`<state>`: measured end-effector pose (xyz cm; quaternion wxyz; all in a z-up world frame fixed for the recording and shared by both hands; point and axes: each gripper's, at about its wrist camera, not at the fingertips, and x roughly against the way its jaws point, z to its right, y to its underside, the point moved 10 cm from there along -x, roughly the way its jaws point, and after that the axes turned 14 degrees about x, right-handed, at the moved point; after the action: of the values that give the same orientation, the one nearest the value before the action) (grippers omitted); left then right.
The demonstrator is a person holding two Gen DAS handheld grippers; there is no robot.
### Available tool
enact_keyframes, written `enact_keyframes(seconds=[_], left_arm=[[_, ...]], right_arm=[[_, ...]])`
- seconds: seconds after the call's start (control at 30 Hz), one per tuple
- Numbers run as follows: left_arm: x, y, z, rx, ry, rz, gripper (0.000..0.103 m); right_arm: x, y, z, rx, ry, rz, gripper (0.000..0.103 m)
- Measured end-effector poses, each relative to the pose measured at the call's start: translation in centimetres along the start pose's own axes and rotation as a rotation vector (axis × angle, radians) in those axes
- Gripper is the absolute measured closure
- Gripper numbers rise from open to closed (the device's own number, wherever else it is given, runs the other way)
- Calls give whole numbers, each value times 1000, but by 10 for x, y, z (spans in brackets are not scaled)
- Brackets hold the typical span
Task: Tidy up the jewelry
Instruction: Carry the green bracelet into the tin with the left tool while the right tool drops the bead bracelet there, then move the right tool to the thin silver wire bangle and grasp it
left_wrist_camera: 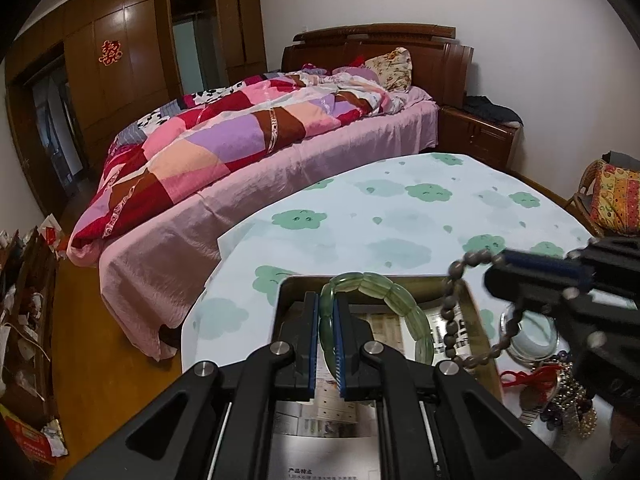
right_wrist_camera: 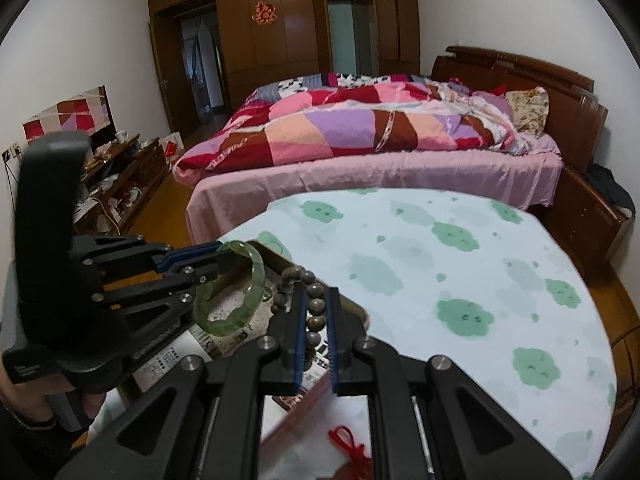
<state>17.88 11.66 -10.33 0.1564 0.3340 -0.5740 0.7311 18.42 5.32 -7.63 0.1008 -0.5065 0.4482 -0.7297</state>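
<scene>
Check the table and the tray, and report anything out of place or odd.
Nothing looks damaged or spilled. The green bangle and the brown bead bracelet hang in shut jaws over the tray. The one untidy spot: loose jewelry heaped on the tablecloth beside it.

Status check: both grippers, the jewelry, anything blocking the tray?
Left gripper shut on green bangle. Right gripper shut on brown bead bracelet. Both over tray. Nothing blocking.
</scene>
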Motion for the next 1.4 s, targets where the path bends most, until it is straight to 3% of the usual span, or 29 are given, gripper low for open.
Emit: enact_keyframes(seconds=[0.5, 0.93, 1.03, 1.1, 1.13, 1.2, 1.27, 1.4], left_arm=[[-20, 9, -10, -7, -43, -64, 91], [-34, 3, -18, -51, -5, -95, 91], [-29, -1, -18, -38, -6, -70, 91], [-23, -4, -20, -18, -24, -48, 81], [-20, -6, -18, -9, -19, -43, 75], [-9, -11, -16, 9, -12, -18, 43], [10, -18, -10, 16, -3, 46, 33], [36, -18, 6, 18, 32, 91, 32]], right_arm=[[-36, 31, -7, -15, -21, -143, 89], [-33, 42, -14, -28, -2, -175, 91], [-30, 41, -13, -51, -21, -158, 80], [-19, 33, -9, -68, -15, -118, 47], [-12, 29, -7, -73, -11, -95, 45], [5, 21, -2, -69, 6, -57, 45], [19, 18, 3, -66, 24, -35, 46], [51, 29, 29, -104, 68, -2, 43]])
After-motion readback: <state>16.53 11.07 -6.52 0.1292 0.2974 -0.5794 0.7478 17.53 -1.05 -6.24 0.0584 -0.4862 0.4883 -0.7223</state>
